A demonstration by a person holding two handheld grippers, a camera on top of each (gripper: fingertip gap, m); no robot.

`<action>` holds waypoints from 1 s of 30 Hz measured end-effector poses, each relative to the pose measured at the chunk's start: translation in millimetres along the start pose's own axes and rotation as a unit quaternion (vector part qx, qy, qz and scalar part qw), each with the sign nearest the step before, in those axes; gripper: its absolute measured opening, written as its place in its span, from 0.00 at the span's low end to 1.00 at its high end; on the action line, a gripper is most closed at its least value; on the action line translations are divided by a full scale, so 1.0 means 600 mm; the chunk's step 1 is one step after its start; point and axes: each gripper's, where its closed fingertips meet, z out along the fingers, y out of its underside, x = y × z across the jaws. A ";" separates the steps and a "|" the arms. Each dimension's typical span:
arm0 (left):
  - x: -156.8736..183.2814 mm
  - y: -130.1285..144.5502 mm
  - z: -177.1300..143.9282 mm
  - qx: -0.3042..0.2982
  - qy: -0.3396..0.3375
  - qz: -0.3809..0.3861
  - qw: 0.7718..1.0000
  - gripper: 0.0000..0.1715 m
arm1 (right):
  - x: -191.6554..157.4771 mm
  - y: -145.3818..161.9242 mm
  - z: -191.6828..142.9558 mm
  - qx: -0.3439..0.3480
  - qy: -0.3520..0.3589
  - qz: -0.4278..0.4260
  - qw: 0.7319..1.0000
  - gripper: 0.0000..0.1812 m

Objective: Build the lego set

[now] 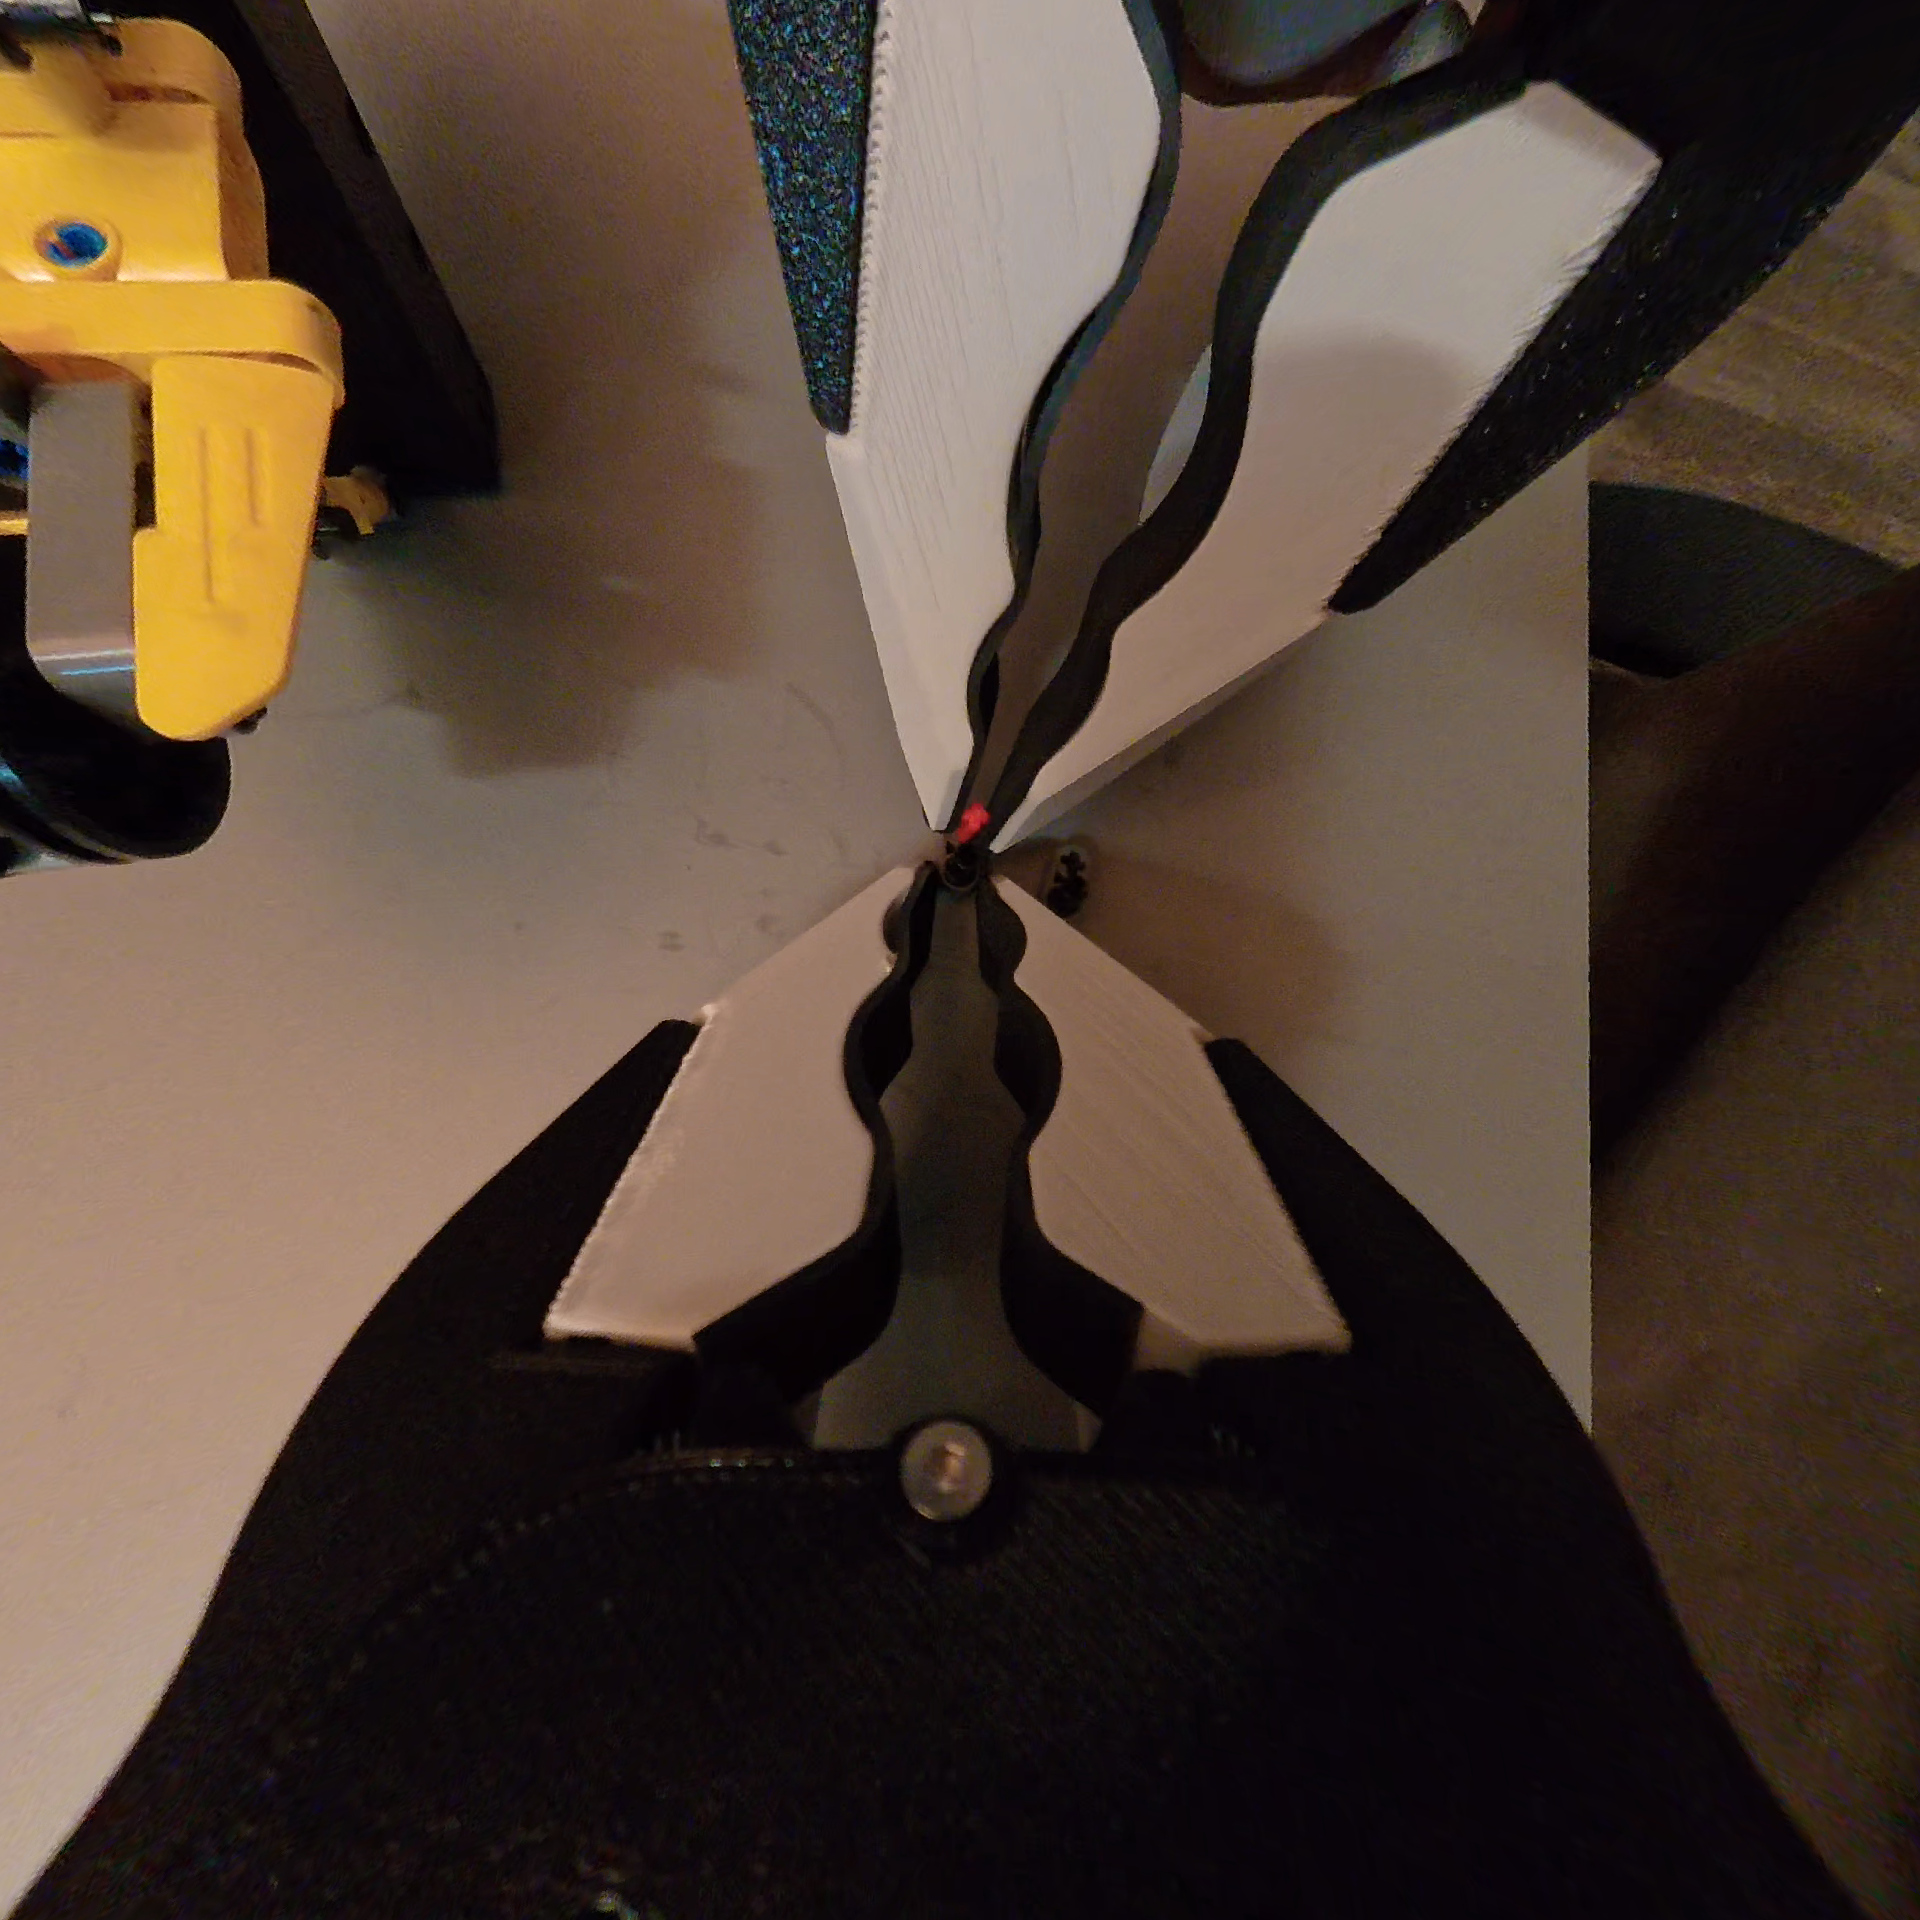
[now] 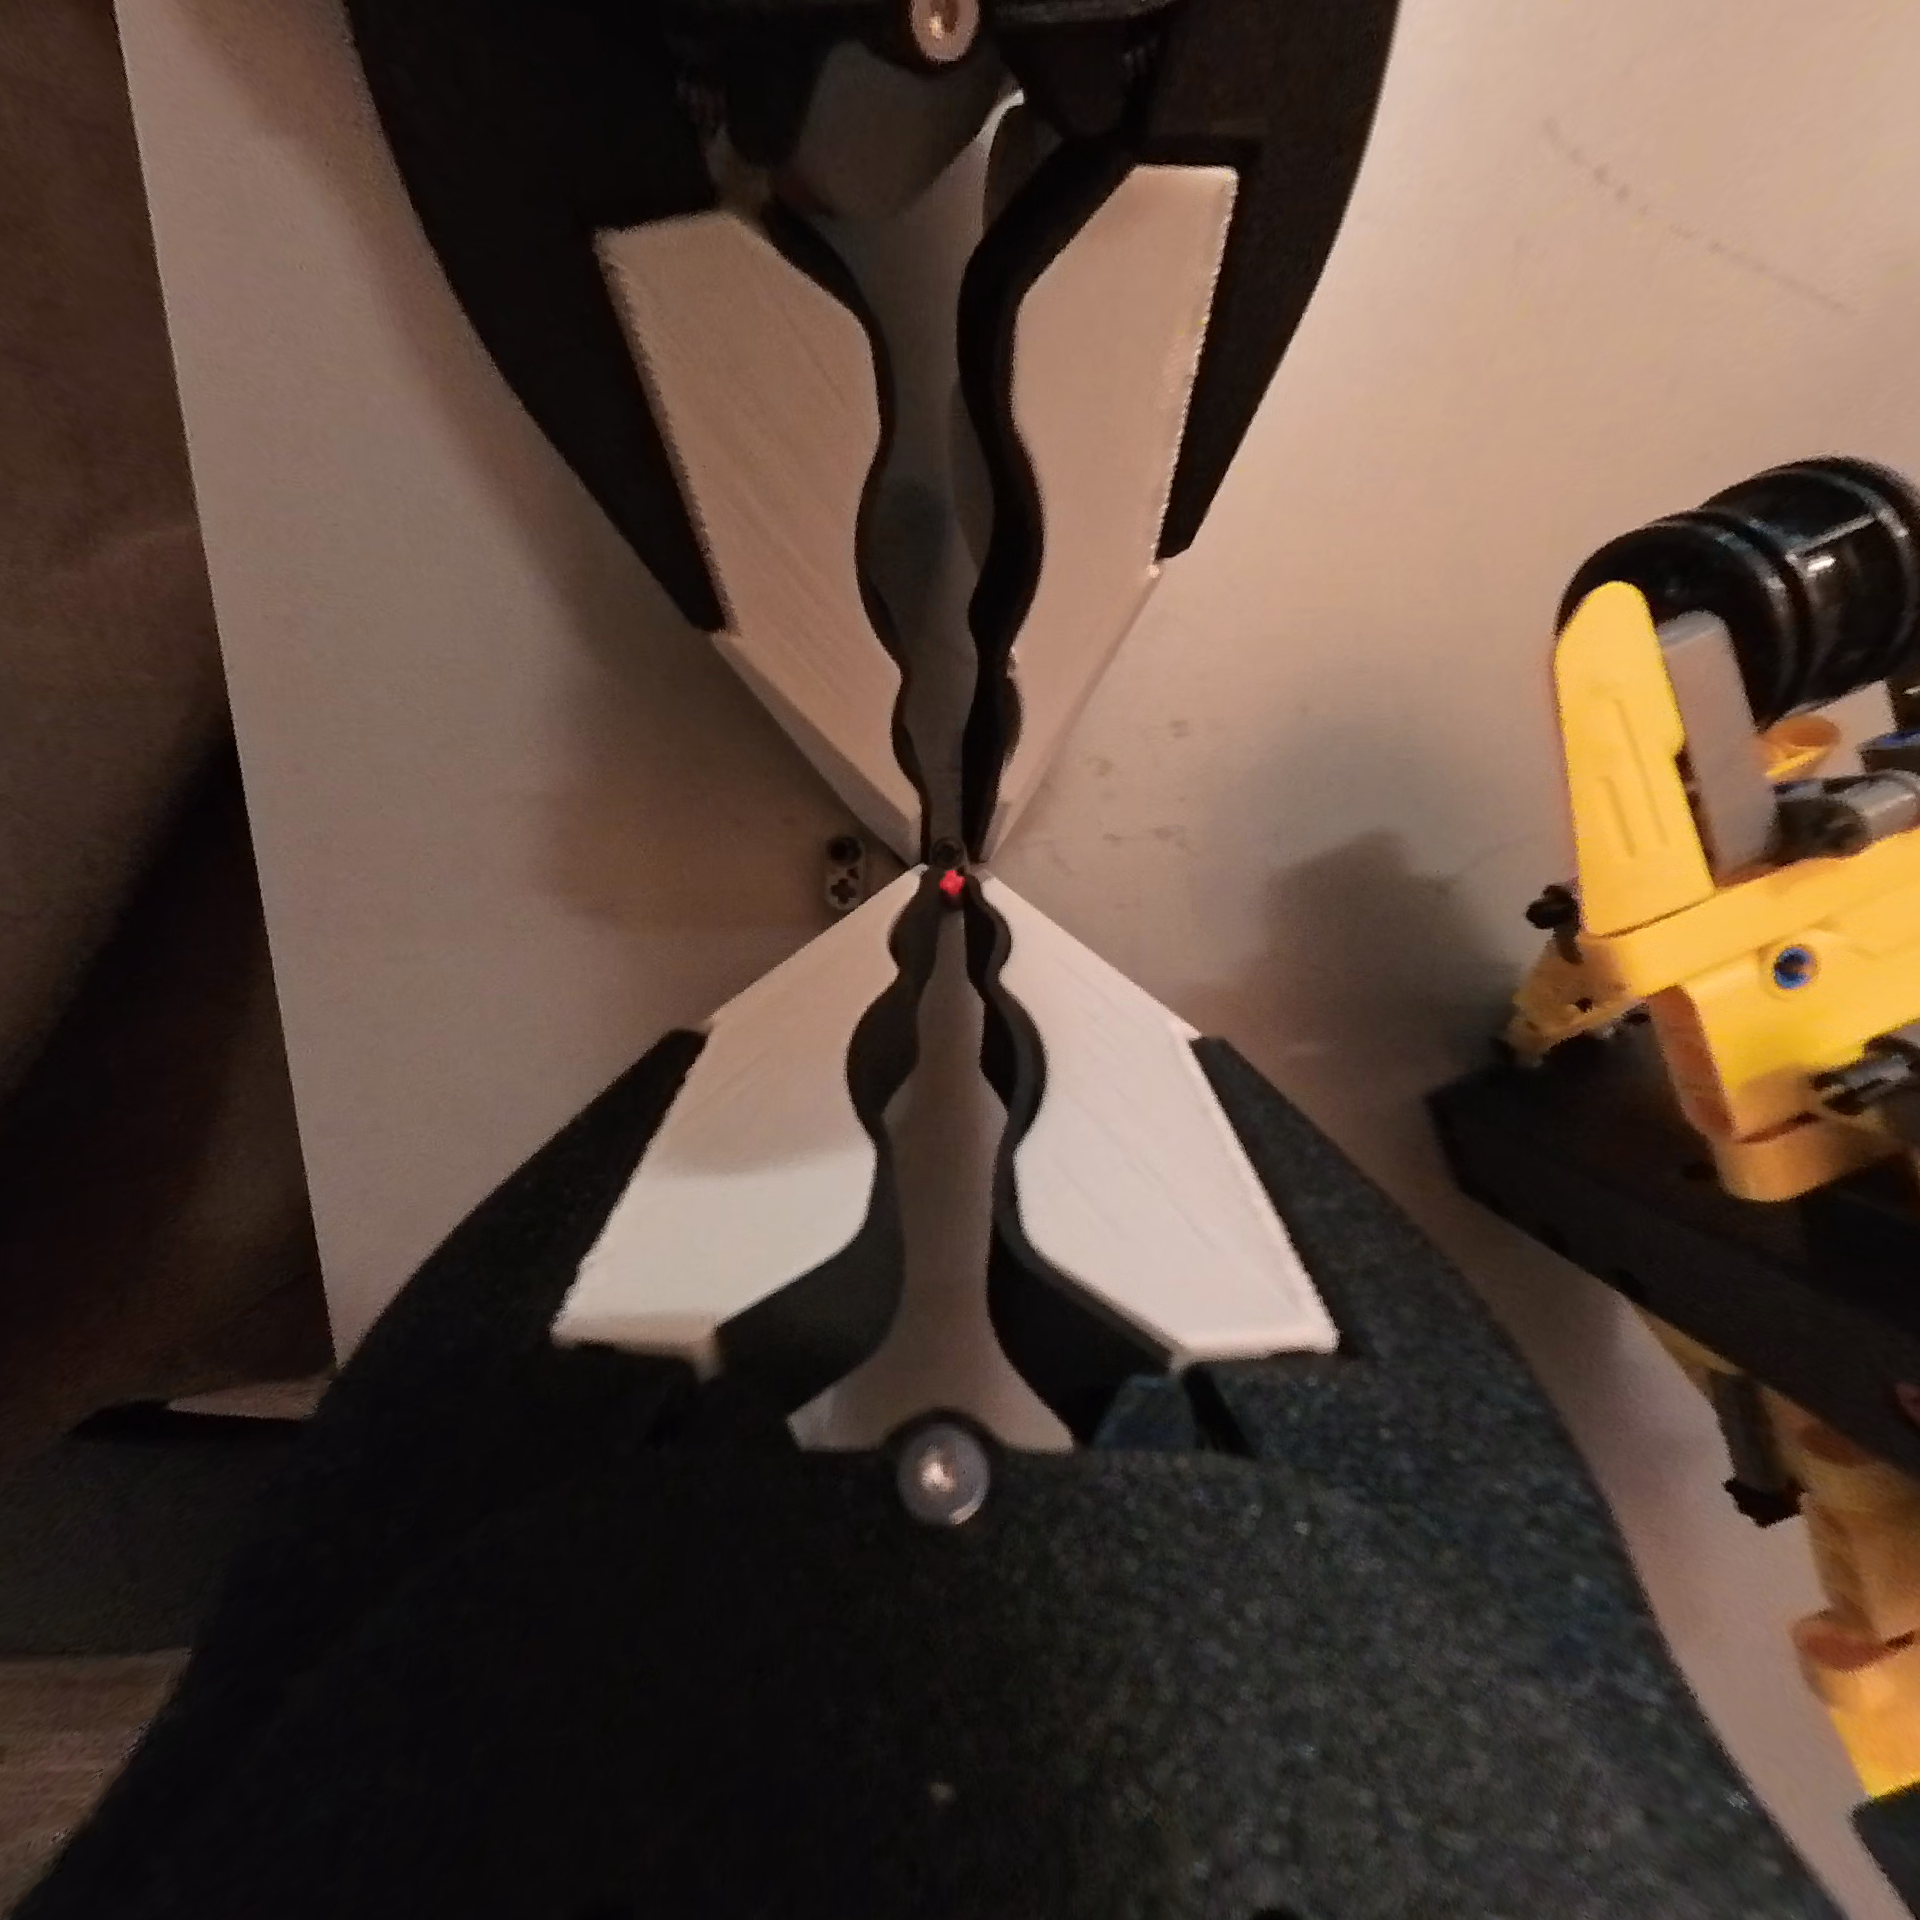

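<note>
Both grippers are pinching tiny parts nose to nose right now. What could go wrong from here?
1. The left gripper holds only the tip of a small black pin, and the right gripper a tiny red piece; either may slip out.
2. The grey connector lies on the table just beside the fingertips and could be knocked away.
3. The tips meet so tightly that the joint is barely visible.

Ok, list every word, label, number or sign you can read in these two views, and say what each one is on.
None: no readable text in either view.
The yellow brick model shows only moulded ridges, no lettering.
The left gripper, shut on a small black piece, and the right gripper, shut on a small red piece, bear no markings.
The grey holed part on the table is plain.
</note>
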 end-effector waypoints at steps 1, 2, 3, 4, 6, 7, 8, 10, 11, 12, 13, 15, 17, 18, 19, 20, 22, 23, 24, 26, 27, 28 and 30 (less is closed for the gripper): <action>0.000 0.000 0.000 0.000 0.000 0.000 1.000 0.01 | 0.000 0.000 0.000 0.001 0.002 -0.003 1.000 0.02; 0.000 0.000 0.000 0.000 -0.001 0.001 1.000 0.01 | 0.000 0.001 0.000 0.002 0.002 -0.004 1.000 0.02; 0.000 0.000 0.000 -0.001 -0.001 0.001 1.000 0.01 | 0.000 0.001 -0.001 0.005 0.002 -0.004 1.000 0.02; 0.000 0.000 0.000 -0.001 -0.001 0.001 1.000 0.01 | 0.000 0.002 -0.001 0.007 0.001 -0.002 1.000 0.02; 0.000 0.001 0.001 -0.002 -0.002 0.002 1.000 0.01 | -0.001 0.005 -0.003 0.014 -0.008 0.008 1.000 0.02; 0.000 0.001 0.001 -0.001 -0.002 0.002 1.000 0.01 | -0.001 0.005 -0.003 0.020 -0.013 0.015 1.000 0.02; 0.000 0.001 0.001 -0.001 -0.002 0.003 1.000 0.01 | -0.001 0.005 -0.003 0.027 -0.017 0.023 0.999 0.02; 0.000 0.001 0.001 -0.002 0.000 0.000 1.000 0.01 | 0.000 0.006 -0.003 0.036 -0.019 0.030 0.999 0.02; 0.000 0.001 0.001 -0.002 0.002 -0.002 1.000 0.01 | 0.000 0.005 -0.003 0.037 -0.017 0.029 0.999 0.02; 0.000 0.001 0.001 -0.002 0.004 -0.004 1.000 0.01 | 0.000 0.005 -0.003 0.035 -0.012 0.025 0.999 0.02; 0.000 0.001 0.001 -0.002 0.005 -0.006 1.000 0.01 | 0.000 0.005 -0.003 0.032 -0.008 0.020 0.999 0.02; 0.000 0.001 0.001 -0.002 0.009 -0.010 1.000 0.01 | 0.000 0.005 -0.002 0.030 -0.002 0.013 0.999 0.02; 0.000 0.001 0.001 -0.002 0.011 -0.012 1.000 0.00 | 0.000 0.005 -0.002 0.037 -0.003 0.018 0.999 0.02; 0.000 0.001 0.001 -0.002 0.011 -0.012 1.000 0.00 | 0.000 0.005 -0.002 0.044 -0.006 0.024 0.999 0.02; 0.000 0.001 0.001 -0.002 0.011 -0.012 1.000 0.01 | -0.001 0.008 -0.001 0.045 -0.008 0.032 0.998 0.02; 0.001 0.000 0.000 -0.002 0.012 -0.012 1.000 0.00 | -0.001 0.014 0.003 0.039 -0.009 0.041 0.998 0.03; 0.001 0.001 0.000 -0.002 0.015 -0.015 1.000 0.00 | -0.001 0.014 0.002 0.044 0.002 0.044 0.998 0.02; 0.001 0.001 0.000 -0.002 0.016 -0.016 1.000 0.00 | -0.001 0.014 0.003 0.042 0.013 0.034 0.998 0.02; 0.000 0.001 0.000 -0.002 0.016 -0.016 1.000 0.00 | -0.001 0.014 0.003 0.038 0.025 0.022 0.999 0.02; 0.001 0.001 0.000 -0.002 0.016 -0.016 1.000 0.00 | 0.000 0.014 0.002 0.034 0.037 0.015 0.999 0.02; 0.001 0.001 0.000 -0.002 0.015 -0.015 1.000 0.00 | 0.000 0.014 0.002 0.038 0.036 0.020 0.998 0.02; 0.001 0.001 0.000 -0.002 0.014 -0.013 1.000 0.00 | 0.000 0.013 0.002 0.043 0.032 0.029 0.998 0.02; 0.001 0.001 0.000 -0.002 0.012 -0.010 1.000 0.00 | 0.000 0.012 0.002 0.055 0.025 0.039 0.997 0.02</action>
